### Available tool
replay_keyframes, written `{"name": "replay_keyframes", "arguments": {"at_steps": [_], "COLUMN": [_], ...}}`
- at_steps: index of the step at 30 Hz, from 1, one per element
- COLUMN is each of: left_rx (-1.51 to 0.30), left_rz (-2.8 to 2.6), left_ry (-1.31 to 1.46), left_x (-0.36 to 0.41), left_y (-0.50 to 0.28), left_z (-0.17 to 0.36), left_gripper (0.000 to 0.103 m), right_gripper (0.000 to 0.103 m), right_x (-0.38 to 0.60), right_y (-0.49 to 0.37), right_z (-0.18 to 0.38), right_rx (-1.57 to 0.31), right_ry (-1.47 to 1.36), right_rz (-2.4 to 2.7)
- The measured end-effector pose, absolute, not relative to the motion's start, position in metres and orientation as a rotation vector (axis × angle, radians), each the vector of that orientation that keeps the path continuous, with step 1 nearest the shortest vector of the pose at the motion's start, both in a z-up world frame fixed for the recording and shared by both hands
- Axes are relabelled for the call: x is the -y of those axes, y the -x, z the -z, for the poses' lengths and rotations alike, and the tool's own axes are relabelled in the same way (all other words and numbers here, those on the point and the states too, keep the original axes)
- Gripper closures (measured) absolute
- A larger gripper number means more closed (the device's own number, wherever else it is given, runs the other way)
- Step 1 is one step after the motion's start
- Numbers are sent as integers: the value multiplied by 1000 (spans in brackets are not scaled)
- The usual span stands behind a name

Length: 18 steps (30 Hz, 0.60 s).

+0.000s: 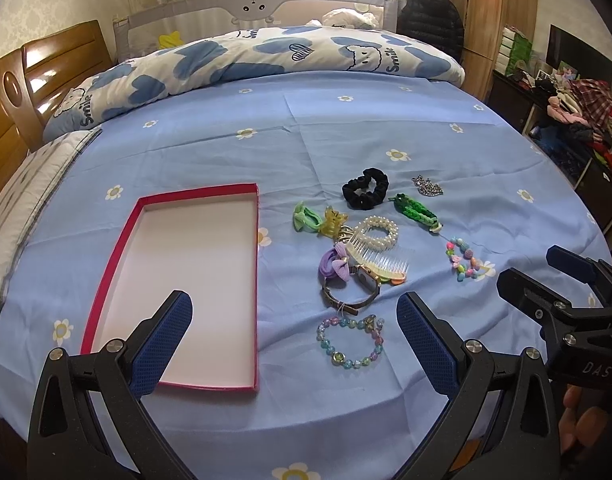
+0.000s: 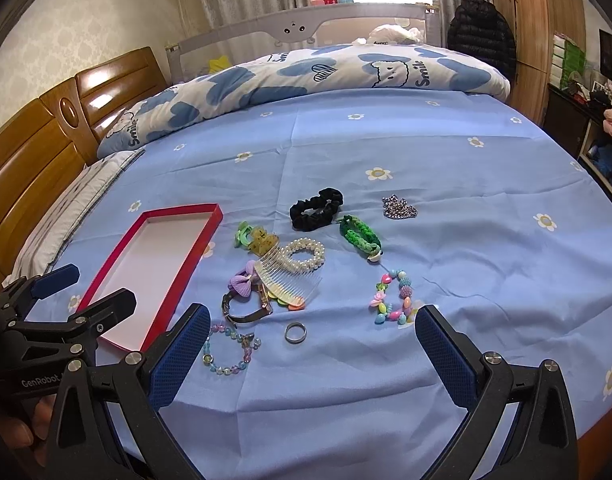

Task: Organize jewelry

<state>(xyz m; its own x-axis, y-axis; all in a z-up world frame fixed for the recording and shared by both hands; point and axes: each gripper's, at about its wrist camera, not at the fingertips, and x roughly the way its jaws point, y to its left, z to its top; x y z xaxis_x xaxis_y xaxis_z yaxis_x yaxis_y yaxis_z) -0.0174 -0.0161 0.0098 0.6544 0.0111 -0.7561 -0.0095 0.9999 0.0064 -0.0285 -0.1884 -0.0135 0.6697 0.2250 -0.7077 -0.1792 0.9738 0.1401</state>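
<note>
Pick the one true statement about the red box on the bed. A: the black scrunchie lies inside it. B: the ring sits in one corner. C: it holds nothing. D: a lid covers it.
C: the red box is open with a bare white floor in both views, while the black scrunchie and the ring lie outside it on the blue sheet.

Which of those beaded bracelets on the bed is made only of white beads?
The pearl bracelet, lying mid-pile with the clear comb overlapping it. The other two beaded ones, one nearest the tongs and one further right, are multicoloured.
</note>
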Motion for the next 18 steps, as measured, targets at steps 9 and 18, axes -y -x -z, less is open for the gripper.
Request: {"name": "replay_keyframes", "arguments": {"at_steps": [9,18], "left_rx": [-860,-868], "left_rz": [-11,-8], "left_ry": [-3,-5], "left_x": [16,15], "left_y": [22,18], "left_z": [-12,-10], "left_gripper": [0,0], "right_gripper": [0,0], "right_x": [188,189], "right_y": [29,32], "right_z": [13,14], "right_rx": [-806,-806], "right_ry": [-61,-63], "right_rz": [-228,-229]}}
